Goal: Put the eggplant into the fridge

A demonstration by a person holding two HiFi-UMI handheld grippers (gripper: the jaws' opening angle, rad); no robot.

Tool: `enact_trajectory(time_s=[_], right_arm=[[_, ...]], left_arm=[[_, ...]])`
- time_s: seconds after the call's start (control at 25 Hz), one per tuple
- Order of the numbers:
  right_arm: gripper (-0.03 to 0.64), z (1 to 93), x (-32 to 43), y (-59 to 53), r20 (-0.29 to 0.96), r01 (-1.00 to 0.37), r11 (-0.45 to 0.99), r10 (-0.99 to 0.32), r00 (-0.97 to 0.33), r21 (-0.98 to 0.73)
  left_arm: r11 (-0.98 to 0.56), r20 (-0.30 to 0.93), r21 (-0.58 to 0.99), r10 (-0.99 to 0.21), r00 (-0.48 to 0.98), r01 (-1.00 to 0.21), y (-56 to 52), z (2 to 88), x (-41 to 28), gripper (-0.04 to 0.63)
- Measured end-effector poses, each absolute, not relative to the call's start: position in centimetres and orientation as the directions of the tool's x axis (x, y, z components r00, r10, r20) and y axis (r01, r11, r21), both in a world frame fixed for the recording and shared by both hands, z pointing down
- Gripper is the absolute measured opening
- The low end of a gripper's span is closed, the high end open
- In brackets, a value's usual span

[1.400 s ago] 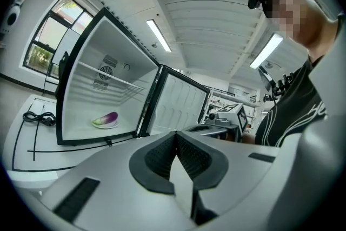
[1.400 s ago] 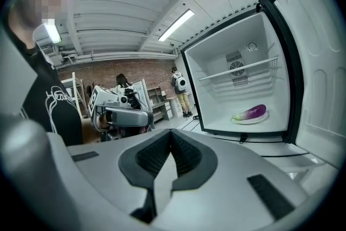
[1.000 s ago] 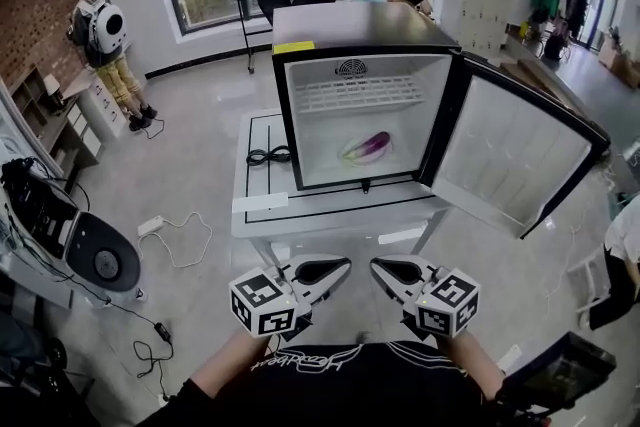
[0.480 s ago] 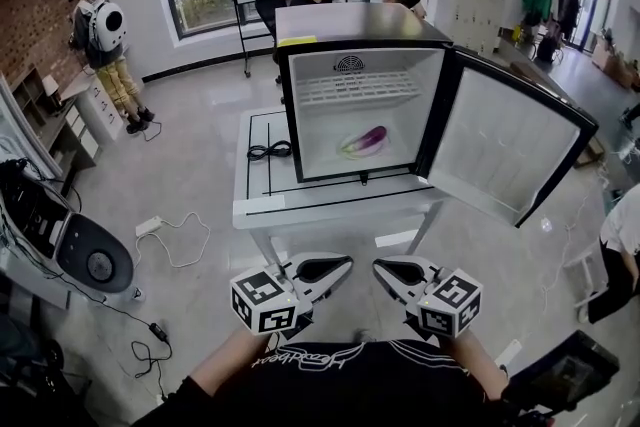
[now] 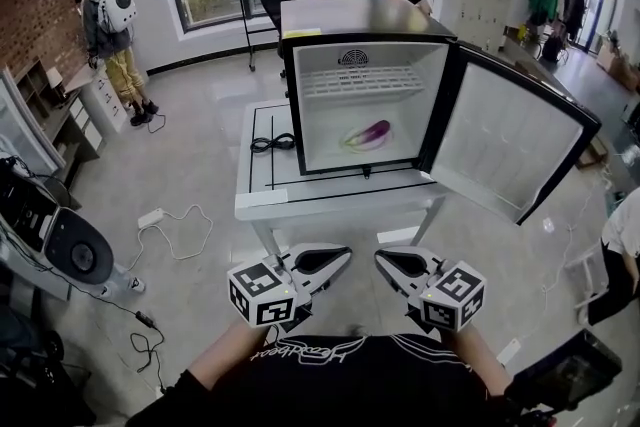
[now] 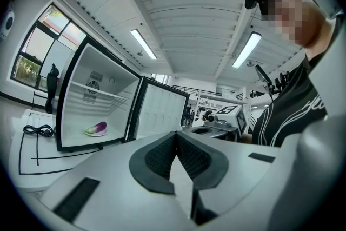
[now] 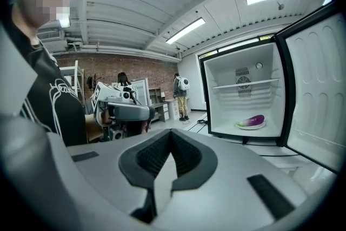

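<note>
The purple eggplant point(image 5: 368, 134) lies on a small plate on the floor of the open fridge point(image 5: 360, 17), which stands on a white table point(image 5: 262, 179). It also shows in the left gripper view as the eggplant point(image 6: 96, 128) and in the right gripper view as the eggplant point(image 7: 252, 121). The fridge door point(image 5: 510, 150) stands wide open to the right. My left gripper point(image 5: 340, 262) and right gripper point(image 5: 382, 262) are held close to my body, well short of the table, tips turned toward each other. Both are shut and empty, pads meeting in the left gripper point(image 6: 174, 135) and the right gripper point(image 7: 171, 132).
A coiled black cable point(image 5: 265, 144) lies on the table left of the fridge. Equipment and loose cables point(image 5: 170, 225) lie on the floor at the left. A person with a backpack point(image 5: 108, 20) stands at the far left; others sit behind the fridge.
Both grippers stay shut and side by side before my body, barely shifted. The eggplant and fridge door have not moved. The person with the backpack has stepped slightly.
</note>
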State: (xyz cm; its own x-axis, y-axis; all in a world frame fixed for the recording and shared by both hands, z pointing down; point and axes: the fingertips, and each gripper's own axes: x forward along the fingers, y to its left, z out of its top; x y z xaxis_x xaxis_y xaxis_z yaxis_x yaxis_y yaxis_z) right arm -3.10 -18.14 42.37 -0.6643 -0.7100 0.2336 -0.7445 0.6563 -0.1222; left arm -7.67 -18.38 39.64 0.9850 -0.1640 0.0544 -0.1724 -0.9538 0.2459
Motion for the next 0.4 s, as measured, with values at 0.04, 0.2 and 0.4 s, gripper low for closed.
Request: enact_trajectory(time_s=[0.04,0.2,0.4], right_arm=[[0.006,42.4,-3.0,-18.2,0.234,-0.745,0.656,-0.71,-0.664,-0.123],[0.006,42.4,-2.7,-19.0,0.219,-0.739,0.66,-0.708,-0.671,-0.131],[0.006,42.4,-2.5,-19.8,0.219,-0.734,0.666,-0.702,-0.678,-0.133]], left_arm=[[-0.953,0.055,0.246,-0.166,0.985,-0.174,-18.4,39.7,-7.6,0.008],[-0.954,0.057,0.236,-0.179,0.982,-0.187,-19.2,39.8,-7.3,0.009],[-0.955,0.062,0.23,-0.179,0.982,-0.188,-20.0,40.1,-6.5,0.008]])
